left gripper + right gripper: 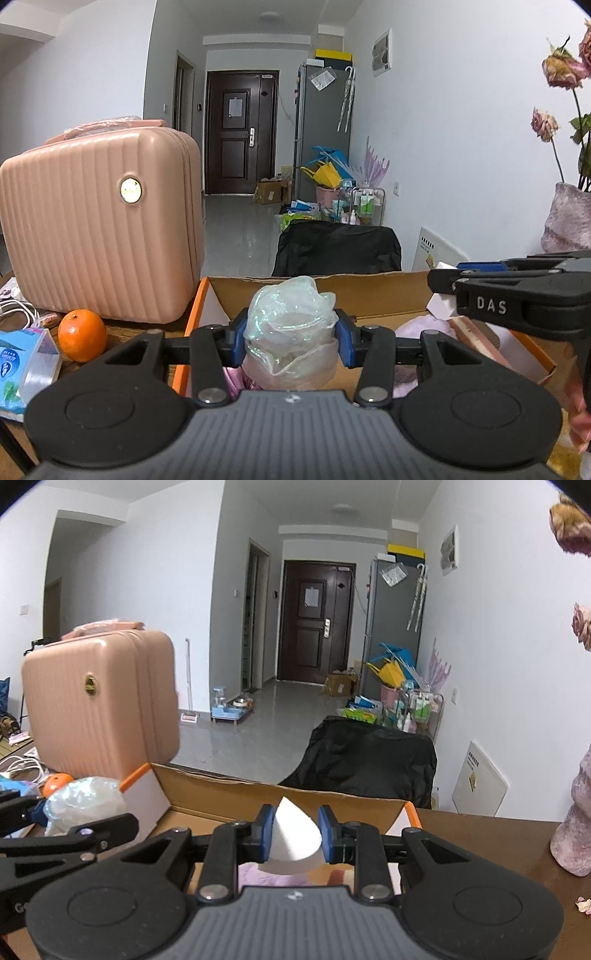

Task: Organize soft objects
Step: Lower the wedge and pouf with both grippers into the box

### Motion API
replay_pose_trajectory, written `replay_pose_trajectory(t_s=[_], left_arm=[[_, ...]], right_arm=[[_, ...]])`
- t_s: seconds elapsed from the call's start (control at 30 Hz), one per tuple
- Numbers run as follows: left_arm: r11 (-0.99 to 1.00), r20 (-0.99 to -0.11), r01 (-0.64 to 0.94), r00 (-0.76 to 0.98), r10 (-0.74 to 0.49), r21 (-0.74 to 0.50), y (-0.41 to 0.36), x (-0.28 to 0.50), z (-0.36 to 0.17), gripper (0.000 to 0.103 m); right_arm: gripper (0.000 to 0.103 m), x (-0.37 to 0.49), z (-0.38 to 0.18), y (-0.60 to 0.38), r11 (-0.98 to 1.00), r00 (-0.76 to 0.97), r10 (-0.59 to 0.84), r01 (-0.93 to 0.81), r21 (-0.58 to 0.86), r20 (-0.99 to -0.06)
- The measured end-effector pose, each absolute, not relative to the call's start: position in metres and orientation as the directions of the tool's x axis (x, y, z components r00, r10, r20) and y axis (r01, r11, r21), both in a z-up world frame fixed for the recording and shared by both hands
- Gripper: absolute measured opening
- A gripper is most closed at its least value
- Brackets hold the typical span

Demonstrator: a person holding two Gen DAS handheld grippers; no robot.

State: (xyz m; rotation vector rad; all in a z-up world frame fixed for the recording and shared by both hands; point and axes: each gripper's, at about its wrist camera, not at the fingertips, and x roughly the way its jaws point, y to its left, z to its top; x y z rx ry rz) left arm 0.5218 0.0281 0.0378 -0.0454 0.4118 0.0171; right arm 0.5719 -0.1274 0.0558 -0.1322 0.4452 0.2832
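Observation:
My left gripper [291, 334] is shut on a crumpled, iridescent translucent pouf [291, 325], held above the open cardboard box [369, 291] with orange edges. The same pouf [85, 801] shows at the left of the right wrist view. Between the blue pads of my right gripper [294, 834], shut, sits a white sponge piece [293, 834] with a pointed top, also over the cardboard box [229, 794]. In the left wrist view the right gripper [443, 280] reaches in from the right, and its pinched tips hide the sponge. Pink soft cloth [421, 328] lies inside the box.
A pink ribbed suitcase [99, 229] stands left of the box on the wooden table [480, 834]. An orange [82, 335], a blue tissue pack [22, 365] and white cables [14, 308] lie at the left. A pink vase with dried roses [576, 827] stands at the right. A black chair [369, 760] is behind.

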Motion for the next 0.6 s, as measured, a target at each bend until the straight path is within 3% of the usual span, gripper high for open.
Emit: replay_pose_trajectory(t_s=[0.2, 0.43, 0.5, 0.6], left_arm=[[0.999, -0.422, -0.034, 0.906, 0.020, -0.025, 0.027, 0.536, 0.031, 0.046], [0.999, -0.436, -0.034, 0.900, 0.019, -0.026, 0.028, 0.544, 0.024, 0.051], [0.999, -0.436, -0.035, 0.900, 0.018, -0.031, 0.029, 0.543, 0.024, 0.057], [0.999, -0.433, -0.043, 0.901, 0.027, -0.027, 0.030, 0.543, 0.025, 0.061]], right_arm=[[0.026, 0.588, 0.052, -0.132, 0.956, 0.852, 0.229, -0.288, -0.056, -0.471], [0.035, 0.602, 0.043, -0.134, 0.966, 0.846, 0.193, -0.253, -0.056, -0.497], [0.039, 0.604, 0.042, -0.136, 0.969, 0.845, 0.183, -0.241, -0.053, -0.503], [0.062, 0.603, 0.041, -0.142, 0.971, 0.844, 0.174, -0.232, -0.053, -0.506]])
